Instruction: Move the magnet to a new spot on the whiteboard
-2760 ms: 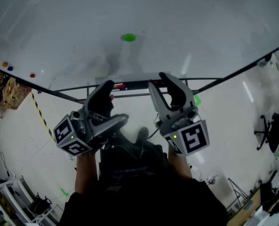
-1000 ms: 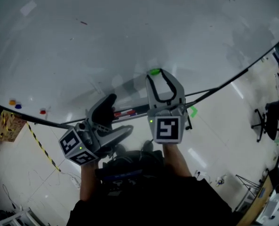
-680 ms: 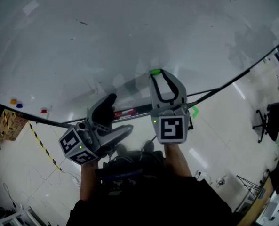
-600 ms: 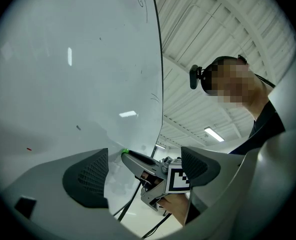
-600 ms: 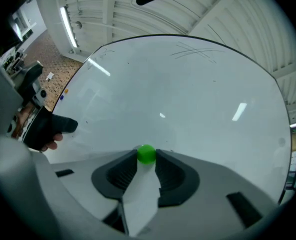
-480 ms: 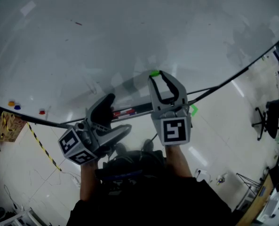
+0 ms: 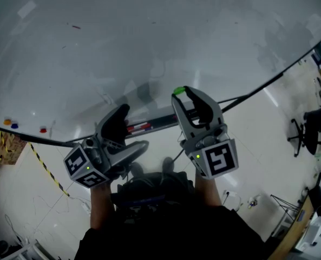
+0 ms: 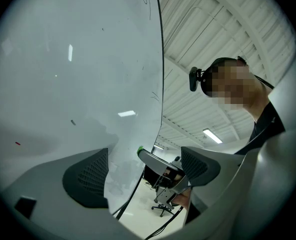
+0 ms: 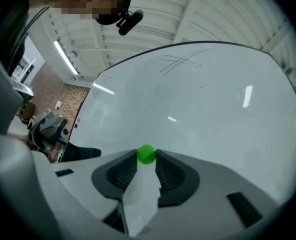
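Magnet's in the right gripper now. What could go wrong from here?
The right gripper has just been closing its jaws on the magnet, but only their very tips pinch it, so it may slip out. Held close to the whiteboard, it might also snap back on before the new spot.

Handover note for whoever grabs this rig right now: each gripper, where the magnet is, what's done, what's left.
Right gripper: its fingers have just been closing and pinch the green magnet at their tips.
Left gripper: open, nothing between its fingers, held low beside the right one.
Whiteboard: in front of both grippers. I cannot tell whether the magnet touches its surface.
Done: magnet grasped.
Left: carry it to a new spot on the whiteboard, set it down, open the fingers and back away.
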Demonstrator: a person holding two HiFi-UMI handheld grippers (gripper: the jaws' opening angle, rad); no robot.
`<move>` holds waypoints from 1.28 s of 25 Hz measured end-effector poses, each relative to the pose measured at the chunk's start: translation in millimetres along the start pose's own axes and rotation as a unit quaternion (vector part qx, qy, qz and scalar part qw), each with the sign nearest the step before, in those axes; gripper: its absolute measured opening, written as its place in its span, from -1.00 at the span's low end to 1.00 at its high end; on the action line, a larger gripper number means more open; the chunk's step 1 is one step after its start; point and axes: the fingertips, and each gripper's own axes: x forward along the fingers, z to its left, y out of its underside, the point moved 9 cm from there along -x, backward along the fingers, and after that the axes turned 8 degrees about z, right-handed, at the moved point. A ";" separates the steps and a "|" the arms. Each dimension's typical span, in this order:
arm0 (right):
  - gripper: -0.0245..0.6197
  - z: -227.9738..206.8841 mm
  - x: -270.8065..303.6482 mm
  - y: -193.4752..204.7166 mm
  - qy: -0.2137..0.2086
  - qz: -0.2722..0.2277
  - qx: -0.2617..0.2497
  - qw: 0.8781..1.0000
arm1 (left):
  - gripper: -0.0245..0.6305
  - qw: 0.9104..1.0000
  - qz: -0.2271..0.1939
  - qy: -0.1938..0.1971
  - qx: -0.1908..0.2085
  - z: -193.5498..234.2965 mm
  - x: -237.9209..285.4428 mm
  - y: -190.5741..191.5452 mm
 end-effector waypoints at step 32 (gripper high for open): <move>-0.49 -9.5 -30.2 -6.6 -0.016 -0.013 -0.011 1.000 | 0.44 1.000 -0.017 -0.010 -0.015 -8.6 9.8 4.1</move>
